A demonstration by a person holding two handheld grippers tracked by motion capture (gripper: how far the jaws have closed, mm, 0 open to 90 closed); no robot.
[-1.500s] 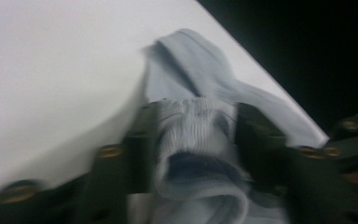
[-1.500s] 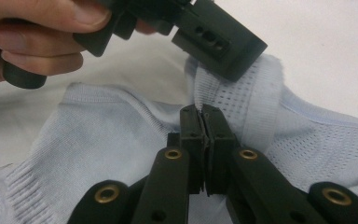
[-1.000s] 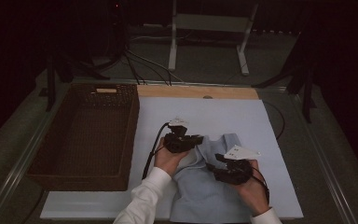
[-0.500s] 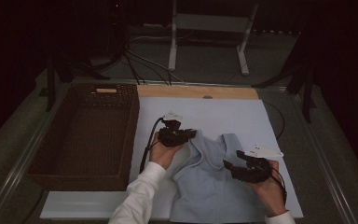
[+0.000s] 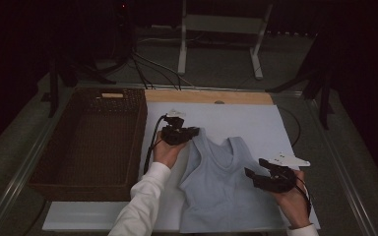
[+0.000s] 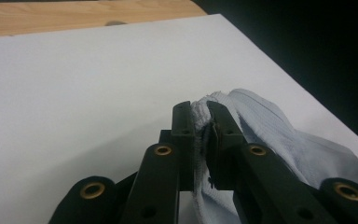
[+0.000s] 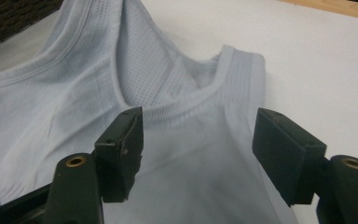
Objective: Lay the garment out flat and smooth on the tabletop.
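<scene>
The tank top [image 5: 221,184] lies in the lower middle of the frame on the bench [image 5: 246,115]. It is soft and light. Your left claw [image 5: 193,133] pinches one strap; your right claw [image 5: 250,174], wide and empty, should take the other strap.

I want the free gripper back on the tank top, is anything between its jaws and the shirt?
Nothing visible does. The right gripper is open just beside the tank top, and bare fabric lies beyond its jaws.

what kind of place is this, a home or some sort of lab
Most likely a lab or recording setup, not a home: a white work board beside a wicker basket, floor cables, a metal stand, dark surroundings.
</scene>
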